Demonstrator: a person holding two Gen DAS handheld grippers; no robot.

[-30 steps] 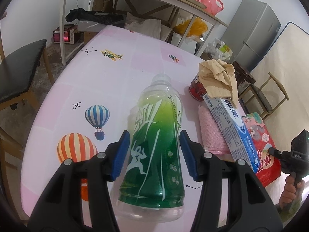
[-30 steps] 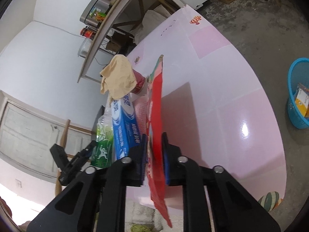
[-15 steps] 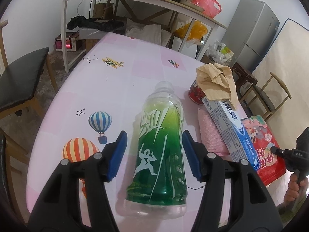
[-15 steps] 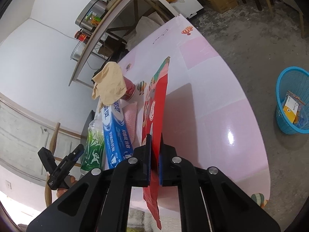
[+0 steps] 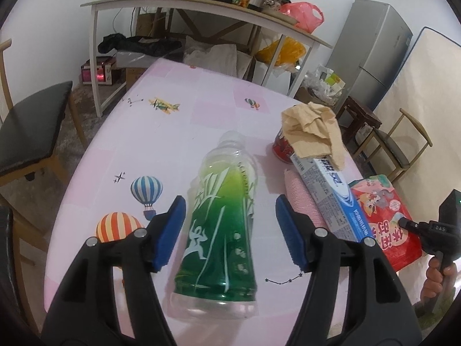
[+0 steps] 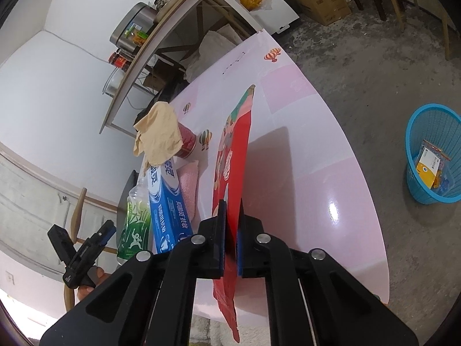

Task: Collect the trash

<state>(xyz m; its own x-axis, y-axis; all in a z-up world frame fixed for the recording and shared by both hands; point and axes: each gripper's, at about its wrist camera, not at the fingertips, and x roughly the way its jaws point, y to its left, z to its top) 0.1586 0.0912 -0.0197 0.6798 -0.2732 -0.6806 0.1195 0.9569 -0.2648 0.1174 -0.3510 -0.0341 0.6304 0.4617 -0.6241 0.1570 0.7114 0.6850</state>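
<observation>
A green plastic bottle (image 5: 222, 225) lies on the pink table (image 5: 173, 144), its cap end pointing away. My left gripper (image 5: 227, 219) straddles it with the jaws opening; both blue pads stand clear of the bottle's sides. My right gripper (image 6: 231, 230) is shut on the edge of a flat red snack bag (image 6: 234, 150), which stands on edge above the table. That same red snack bag (image 5: 383, 216) shows at the right of the left wrist view. A blue trash basket (image 6: 432, 155) sits on the floor to the right, holding a yellow packet.
A blue toothpaste box (image 5: 328, 190), a pink cloth (image 5: 299, 201), a red can (image 5: 282, 150) and a crumpled beige paper (image 5: 314, 129) lie right of the bottle. A black-seated chair (image 5: 31, 127) stands left; a shelf table (image 5: 201, 11) is behind. A hand (image 5: 438, 274) holds the right gripper's handle.
The left jaws have spread apart and come off the bottle while the gripper pulled back and up. The right gripper closed fully on the red bag and holds it higher off the table.
</observation>
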